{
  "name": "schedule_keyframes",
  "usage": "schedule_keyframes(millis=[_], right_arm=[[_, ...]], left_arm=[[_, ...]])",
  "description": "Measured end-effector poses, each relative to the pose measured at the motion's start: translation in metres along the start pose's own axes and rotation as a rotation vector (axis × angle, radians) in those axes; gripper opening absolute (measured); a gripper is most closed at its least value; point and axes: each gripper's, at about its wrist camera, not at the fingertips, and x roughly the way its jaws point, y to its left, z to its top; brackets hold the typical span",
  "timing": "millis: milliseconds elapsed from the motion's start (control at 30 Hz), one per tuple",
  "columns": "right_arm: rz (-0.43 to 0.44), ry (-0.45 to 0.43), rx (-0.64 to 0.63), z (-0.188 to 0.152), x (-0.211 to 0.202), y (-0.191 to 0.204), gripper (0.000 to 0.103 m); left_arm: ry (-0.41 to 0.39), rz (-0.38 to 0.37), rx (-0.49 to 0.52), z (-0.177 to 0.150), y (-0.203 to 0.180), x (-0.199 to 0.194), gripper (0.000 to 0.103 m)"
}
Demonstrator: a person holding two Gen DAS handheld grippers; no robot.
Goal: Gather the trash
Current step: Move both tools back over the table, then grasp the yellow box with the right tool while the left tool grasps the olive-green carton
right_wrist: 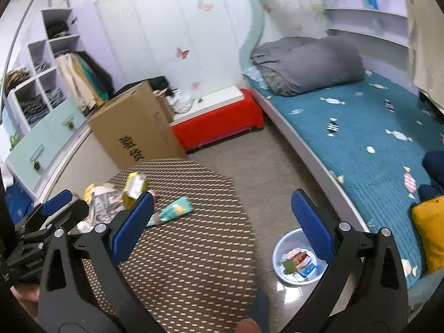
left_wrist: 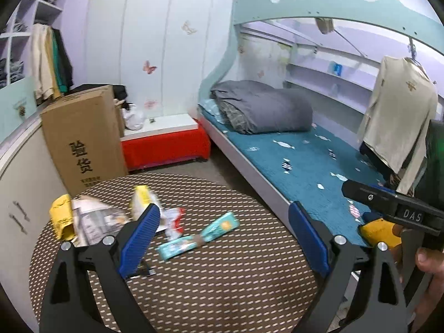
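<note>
Both sets of jaws stand wide, nothing between them. My left gripper (left_wrist: 224, 230) hangs above the round patterned table (left_wrist: 222, 291); my right gripper (right_wrist: 222, 216) is over the table's near edge, with bare floor under its right finger.

Trash sits at the table's far left: a teal wrapper (left_wrist: 198, 234) lying flat and alone, a red-and-white scrap (left_wrist: 173, 219) just beside it, then a crumpled paper heap (left_wrist: 94, 219) with a yellow packet (left_wrist: 59, 217) and a second yellow packet (left_wrist: 143, 197) behind.

White basin (right_wrist: 279, 252) on the floor between table and bed (right_wrist: 360, 127), already holding several wrappers. I judge it the drop point.

Plan: left takes the teal wrapper first, since it lies clear. Come down across its narrow width, pads low to the mat, and close firmly; thin film slips. Frames are slightly blurred, so I settle before closing.
</note>
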Motion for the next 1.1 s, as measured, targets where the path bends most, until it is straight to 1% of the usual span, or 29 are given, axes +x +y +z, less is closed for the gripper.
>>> schedule_keyframes(millis=[300,567,867,1000,1100], right_arm=[[0.065,0.076,-0.093,-0.012,0.036,0.063,0.097],[0.085,0.139,-0.144,-0.022,0.064,0.096,0.097],[0.115,0.214,-0.190,-0.030,0.105,0.123,0.097],[0.131,0.243,-0.205,-0.030,0.127,0.133,0.097],[0.140,0.259,-0.216,-0.027,0.145,0.141,0.097]], left_arm=[[-0.009,0.080,-0.071,-0.022,0.065,-0.022,0.092],[0.008,0.144,-0.115,-0.048,0.112,-0.029,0.092],[0.080,0.245,-0.177,-0.078,0.178,-0.016,0.092],[0.130,0.290,-0.202,-0.090,0.205,0.000,0.092],[0.168,0.305,-0.213,-0.099,0.223,0.015,0.092]])
